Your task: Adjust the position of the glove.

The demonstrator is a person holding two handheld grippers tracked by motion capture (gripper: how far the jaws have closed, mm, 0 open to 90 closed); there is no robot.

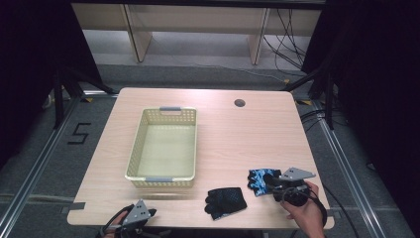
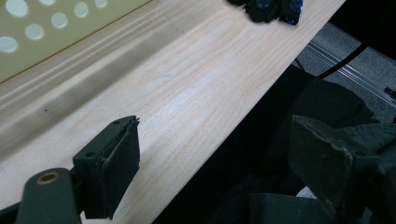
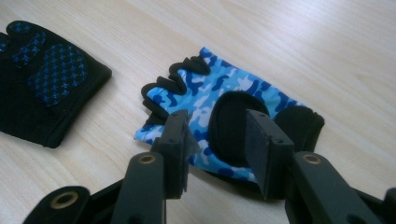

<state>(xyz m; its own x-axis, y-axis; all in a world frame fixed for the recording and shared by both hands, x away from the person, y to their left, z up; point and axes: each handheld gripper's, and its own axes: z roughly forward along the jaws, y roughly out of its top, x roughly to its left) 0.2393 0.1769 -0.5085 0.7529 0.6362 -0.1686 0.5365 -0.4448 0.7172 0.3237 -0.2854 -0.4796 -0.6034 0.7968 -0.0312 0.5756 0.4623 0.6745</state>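
Note:
A blue camouflage fingerless glove (image 1: 258, 179) (image 3: 243, 86) lies flat near the table's front right. My right gripper (image 1: 274, 184) (image 3: 217, 121) hangs over its black cuff end, jaws apart on either side of the cuff opening, gripping nothing. A black glove with blue dotted palm (image 1: 225, 202) (image 3: 46, 79) lies to the left of it, near the front edge. My left gripper (image 1: 148, 214) (image 2: 215, 135) is at the front left edge of the table, open and empty, one jaw over the wood and the other past the edge.
A pale yellow perforated basket (image 1: 133, 148) (image 2: 46, 28) stands empty at the table's left middle. A round cable hole (image 1: 239, 103) sits at the back right. A dark glove with blue (image 2: 271, 7) lies far along the front edge in the left gripper view.

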